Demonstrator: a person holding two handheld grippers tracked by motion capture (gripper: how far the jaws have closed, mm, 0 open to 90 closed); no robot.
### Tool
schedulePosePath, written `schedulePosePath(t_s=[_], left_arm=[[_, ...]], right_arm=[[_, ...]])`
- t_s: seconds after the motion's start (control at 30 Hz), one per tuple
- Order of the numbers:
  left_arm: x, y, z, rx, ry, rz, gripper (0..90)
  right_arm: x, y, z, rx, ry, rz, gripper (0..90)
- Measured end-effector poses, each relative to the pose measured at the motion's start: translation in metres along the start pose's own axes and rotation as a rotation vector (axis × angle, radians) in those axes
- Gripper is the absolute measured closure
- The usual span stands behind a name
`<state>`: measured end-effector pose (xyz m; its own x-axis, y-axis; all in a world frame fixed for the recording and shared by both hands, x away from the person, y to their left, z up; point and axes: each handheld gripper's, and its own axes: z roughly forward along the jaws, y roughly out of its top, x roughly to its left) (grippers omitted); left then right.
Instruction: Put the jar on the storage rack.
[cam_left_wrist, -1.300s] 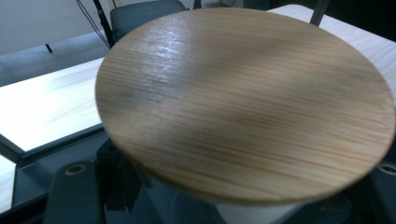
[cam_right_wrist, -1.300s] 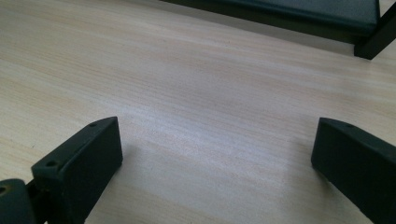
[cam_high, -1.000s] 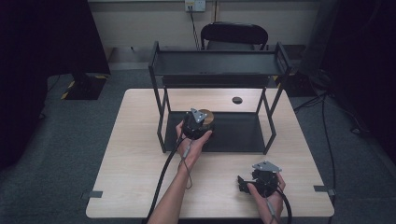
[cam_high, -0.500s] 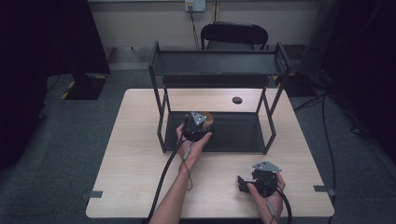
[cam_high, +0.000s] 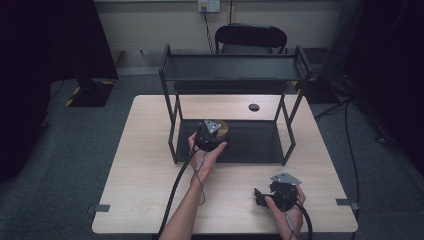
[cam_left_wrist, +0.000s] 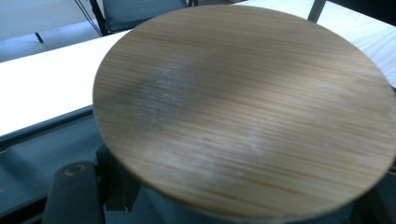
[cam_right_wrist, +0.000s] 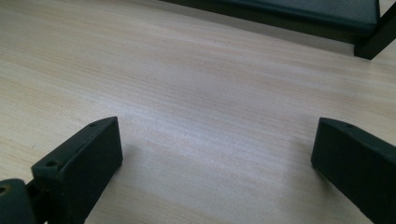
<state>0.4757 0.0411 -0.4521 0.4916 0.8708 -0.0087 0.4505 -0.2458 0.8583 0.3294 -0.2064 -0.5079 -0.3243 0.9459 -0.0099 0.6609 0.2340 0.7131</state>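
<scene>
My left gripper (cam_high: 212, 134) is at the front left of the black rack's lower shelf (cam_high: 255, 145), shut on a container with a round wooden lid (cam_high: 223, 127). In the left gripper view the lid (cam_left_wrist: 243, 107) is close up, with the grey-blue container body under it and one black jaw at the lower left. My right gripper (cam_high: 261, 196) rests low over the table (cam_high: 145, 165) near its front right, pointing left. Its two black jaws stand wide apart in the right gripper view, and the right gripper (cam_right_wrist: 219, 154) has only bare wood between them.
The two-tier black metal rack (cam_high: 232, 67) stands at the middle back of the table. A small black disc (cam_high: 254, 107) lies on the table behind the lower shelf. A black chair (cam_high: 250, 37) stands beyond the table. Cables trail from both grippers toward the front edge.
</scene>
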Motion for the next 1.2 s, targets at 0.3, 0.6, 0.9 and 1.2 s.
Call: schedulePosePath(t_s=[0.3,0.6,0.9,1.2], left_arm=[[0.000,0.001,0.002,0.004,-0.013,-0.024,12.7],[0.003,0.005,-0.004,-0.011,-0.048,-0.057,1.5],[0.002,0.008,-0.010,-0.024,-0.044,-0.058,1.4],[0.005,0.012,-0.020,-0.047,-0.057,-0.068,1.5]], right_arm=[[0.000,0.000,0.000,0.000,0.000,0.000,0.9],[0.000,0.000,0.000,0.000,0.000,0.000,0.9],[0.000,0.000,0.000,0.000,0.000,0.000,0.9],[0.000,0.000,0.000,0.000,0.000,0.001,0.9]])
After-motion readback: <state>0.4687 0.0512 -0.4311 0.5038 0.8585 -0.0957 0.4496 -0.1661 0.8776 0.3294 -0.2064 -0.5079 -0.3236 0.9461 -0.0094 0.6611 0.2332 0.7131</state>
